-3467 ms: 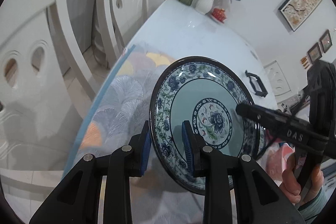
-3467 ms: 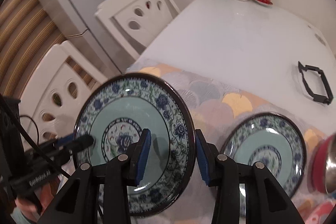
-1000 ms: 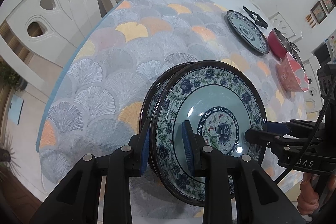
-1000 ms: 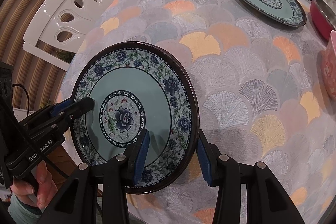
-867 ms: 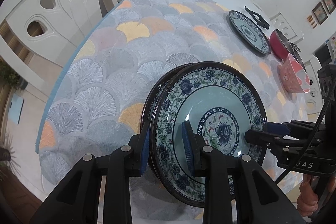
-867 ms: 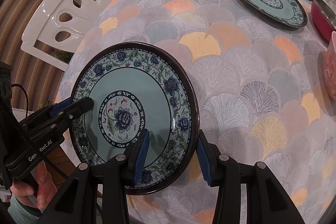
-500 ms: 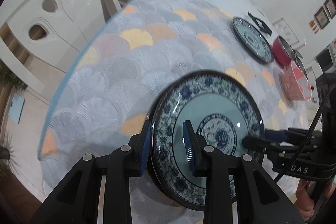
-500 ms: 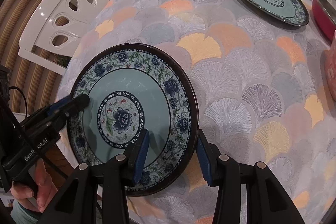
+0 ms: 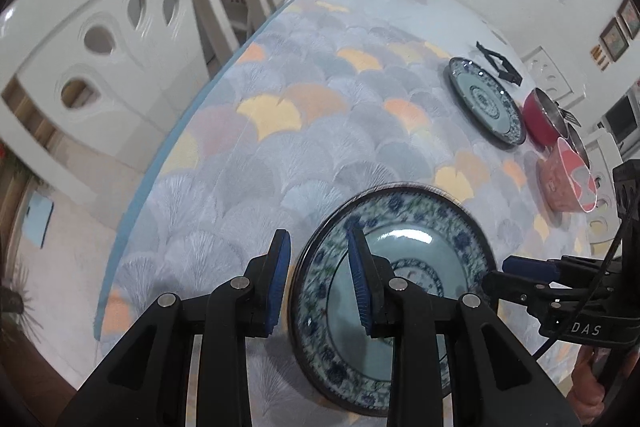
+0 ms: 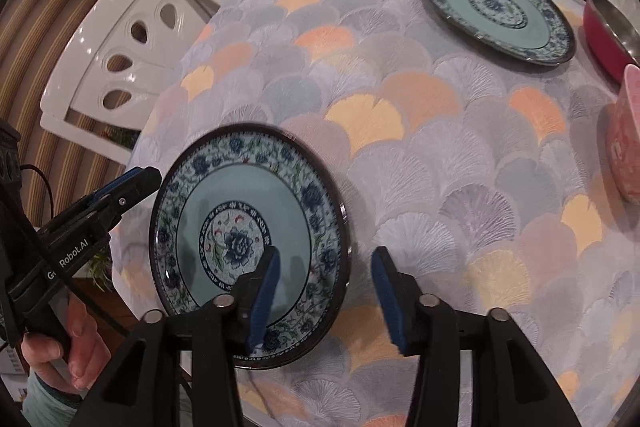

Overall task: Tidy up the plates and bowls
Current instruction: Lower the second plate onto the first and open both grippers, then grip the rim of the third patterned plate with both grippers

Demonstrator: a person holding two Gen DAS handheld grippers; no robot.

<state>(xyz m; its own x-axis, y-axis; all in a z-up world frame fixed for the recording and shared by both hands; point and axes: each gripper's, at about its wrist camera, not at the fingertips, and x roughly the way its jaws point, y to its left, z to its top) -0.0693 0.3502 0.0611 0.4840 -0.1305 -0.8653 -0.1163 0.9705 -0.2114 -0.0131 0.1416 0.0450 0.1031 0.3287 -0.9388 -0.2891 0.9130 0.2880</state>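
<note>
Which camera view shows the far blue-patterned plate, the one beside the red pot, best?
The right wrist view: the far plate appears large, sharp and whole, its centre flower clear. In the left wrist view, the same plate is small and seen at a flat angle.

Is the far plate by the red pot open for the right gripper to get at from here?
Probably yes: the far plate lies flat with nothing on it, only bare tablecloth lies between, and the right gripper holds nothing.

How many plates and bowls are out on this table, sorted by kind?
Plates: 2 (near plate, far plate)
Bowls: 2 (red bowl, pink bowl)
Total: 4
</note>
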